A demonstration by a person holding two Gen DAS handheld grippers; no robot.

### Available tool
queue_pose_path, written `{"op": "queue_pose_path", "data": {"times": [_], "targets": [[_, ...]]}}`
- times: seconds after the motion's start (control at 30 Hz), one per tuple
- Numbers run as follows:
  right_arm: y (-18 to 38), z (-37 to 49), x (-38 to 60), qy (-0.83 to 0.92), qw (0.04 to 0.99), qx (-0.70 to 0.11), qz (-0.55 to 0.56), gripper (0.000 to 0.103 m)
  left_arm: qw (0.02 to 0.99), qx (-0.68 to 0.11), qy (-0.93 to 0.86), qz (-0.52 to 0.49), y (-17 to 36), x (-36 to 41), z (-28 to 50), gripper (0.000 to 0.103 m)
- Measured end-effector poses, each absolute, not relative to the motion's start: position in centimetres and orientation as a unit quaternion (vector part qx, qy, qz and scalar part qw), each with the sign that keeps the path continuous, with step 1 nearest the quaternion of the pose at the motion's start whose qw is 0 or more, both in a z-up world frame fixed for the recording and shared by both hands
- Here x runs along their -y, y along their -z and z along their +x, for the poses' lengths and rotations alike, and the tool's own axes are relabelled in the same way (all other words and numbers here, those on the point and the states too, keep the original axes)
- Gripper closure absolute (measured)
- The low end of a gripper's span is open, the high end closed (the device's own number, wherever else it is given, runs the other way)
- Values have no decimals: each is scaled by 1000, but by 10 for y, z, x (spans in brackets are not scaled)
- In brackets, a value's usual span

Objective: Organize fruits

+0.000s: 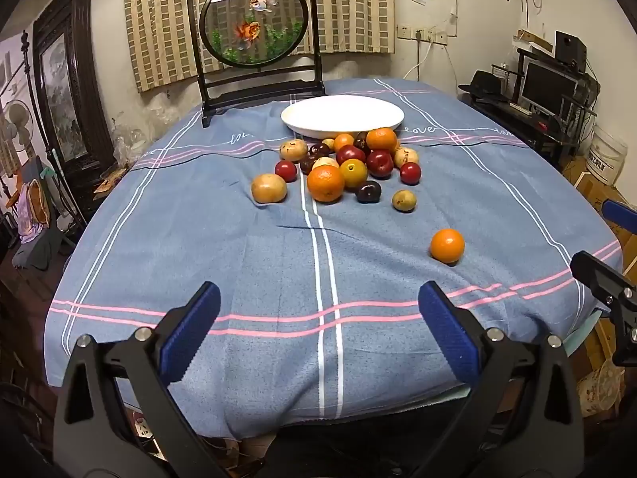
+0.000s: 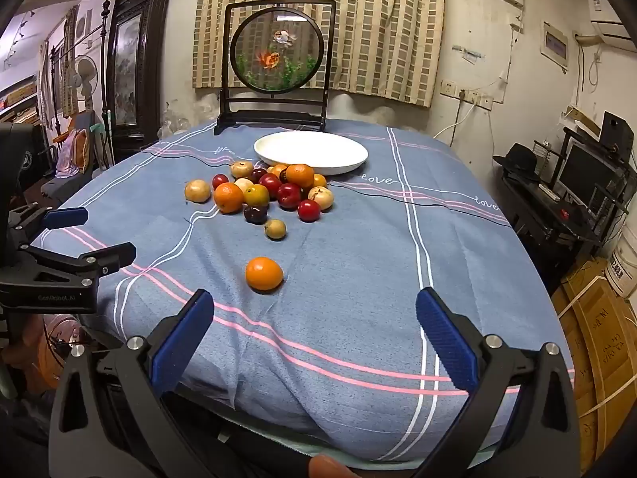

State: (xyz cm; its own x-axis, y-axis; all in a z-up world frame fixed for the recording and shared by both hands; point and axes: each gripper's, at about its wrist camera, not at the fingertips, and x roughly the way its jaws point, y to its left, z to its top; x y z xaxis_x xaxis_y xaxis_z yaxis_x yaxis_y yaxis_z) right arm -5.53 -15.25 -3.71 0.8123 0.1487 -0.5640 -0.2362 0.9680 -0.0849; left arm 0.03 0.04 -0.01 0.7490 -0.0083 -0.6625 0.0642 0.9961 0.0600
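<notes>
A pile of fruit (image 1: 346,163) lies mid-table in front of a white plate (image 1: 342,116): oranges, red and dark plums, tan round fruits. It also shows in the right wrist view (image 2: 270,193) below the plate (image 2: 310,151). One orange (image 1: 447,245) lies apart, nearer the front; it also shows in the right wrist view (image 2: 264,273). My left gripper (image 1: 318,306) is open and empty above the front edge of the table. My right gripper (image 2: 314,314) is open and empty, a little behind the lone orange. The plate holds nothing.
A blue striped tablecloth (image 1: 239,247) covers the table. A framed round goldfish screen (image 1: 254,40) stands at the back behind the plate. A desk with a monitor (image 2: 585,183) and cardboard boxes (image 2: 597,338) stand to the right. Dark furniture (image 1: 63,91) stands to the left.
</notes>
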Motion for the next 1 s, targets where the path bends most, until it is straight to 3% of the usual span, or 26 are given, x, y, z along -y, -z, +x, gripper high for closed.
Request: {"op": "queue_pose_path", "data": {"times": [1.0], "targets": [[39, -54, 153, -104, 948, -294, -68, 1, 934, -353, 19, 41, 7, 0, 4, 2]]}}
